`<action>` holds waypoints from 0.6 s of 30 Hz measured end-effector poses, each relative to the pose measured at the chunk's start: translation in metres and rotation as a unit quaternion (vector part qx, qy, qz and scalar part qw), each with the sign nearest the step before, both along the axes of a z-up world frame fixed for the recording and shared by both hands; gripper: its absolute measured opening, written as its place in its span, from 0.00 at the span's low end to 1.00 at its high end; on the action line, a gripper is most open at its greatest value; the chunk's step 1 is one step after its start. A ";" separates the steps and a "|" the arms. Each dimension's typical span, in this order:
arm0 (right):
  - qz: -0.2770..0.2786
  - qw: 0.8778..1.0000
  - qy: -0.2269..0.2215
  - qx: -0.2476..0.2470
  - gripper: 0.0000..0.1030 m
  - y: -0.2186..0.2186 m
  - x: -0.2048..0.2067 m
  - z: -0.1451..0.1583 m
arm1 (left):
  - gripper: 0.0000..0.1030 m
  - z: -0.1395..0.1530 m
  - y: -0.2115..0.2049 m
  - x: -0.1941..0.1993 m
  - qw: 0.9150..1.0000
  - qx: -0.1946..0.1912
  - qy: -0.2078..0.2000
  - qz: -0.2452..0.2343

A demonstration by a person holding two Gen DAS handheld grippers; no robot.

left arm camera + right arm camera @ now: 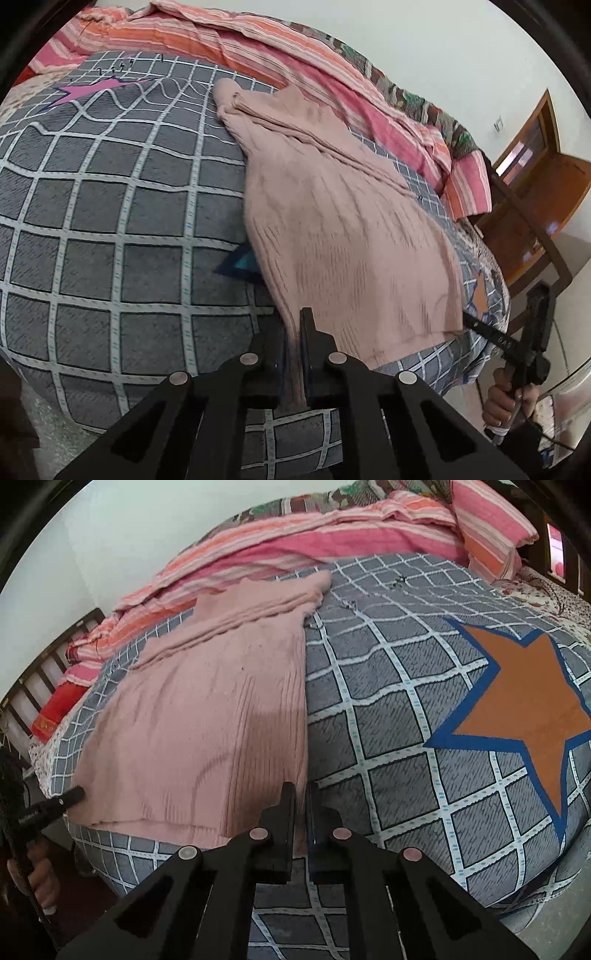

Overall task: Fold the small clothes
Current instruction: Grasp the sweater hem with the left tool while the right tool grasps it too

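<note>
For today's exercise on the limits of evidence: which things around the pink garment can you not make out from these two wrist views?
- Pink garment: its near left corner is hidden inside the left claw in the left wrist view.
- Its near right corner is hidden by the right claw in the right wrist view.
- Its ribbing is blurred in both views.
- Grey checked bedspread: cut off by the lens edge.

Soft even daylight, no glare, strong fisheye bending with black corners, pink knit sweater (332,206) motion-blurred near six o'clock, faint shadow there.
</note>
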State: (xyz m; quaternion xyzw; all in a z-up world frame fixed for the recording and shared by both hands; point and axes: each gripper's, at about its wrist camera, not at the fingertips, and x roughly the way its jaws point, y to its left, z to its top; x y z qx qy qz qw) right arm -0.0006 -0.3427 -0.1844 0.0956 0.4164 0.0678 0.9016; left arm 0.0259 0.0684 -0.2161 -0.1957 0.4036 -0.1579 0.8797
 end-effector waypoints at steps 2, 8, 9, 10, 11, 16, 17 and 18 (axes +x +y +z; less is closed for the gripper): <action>0.000 1.000 0.007 0.006 0.08 0.002 0.002 0.000 | 0.07 -0.002 -0.003 0.002 1.000 0.002 0.006 -0.001; 0.005 1.000 0.000 -0.011 0.08 0.015 0.004 0.002 | 0.08 -0.005 -0.009 0.008 1.000 0.011 0.022 0.015; 0.004 1.000 0.002 -0.013 0.08 0.016 0.005 0.001 | 0.08 -0.005 -0.011 0.009 0.999 0.018 0.023 0.016; 0.004 1.000 0.005 -0.015 0.08 0.017 0.006 0.000 | 0.08 -0.005 -0.013 0.009 0.999 0.025 0.023 0.017; 0.003 1.000 0.009 -0.015 0.08 0.017 0.006 -0.001 | 0.08 -0.006 -0.015 0.009 0.999 0.029 0.024 0.018; 0.008 1.000 0.010 -0.011 0.08 0.017 0.007 -0.003 | 0.08 -0.007 -0.019 0.010 0.999 0.039 0.026 0.016; 0.009 1.000 0.012 -0.010 0.08 0.017 0.007 -0.004 | 0.08 -0.006 -0.018 0.011 0.999 0.040 0.027 0.016; 0.009 1.000 0.014 -0.009 0.08 0.017 0.007 -0.004 | 0.08 -0.006 -0.018 0.011 0.999 0.038 0.028 0.015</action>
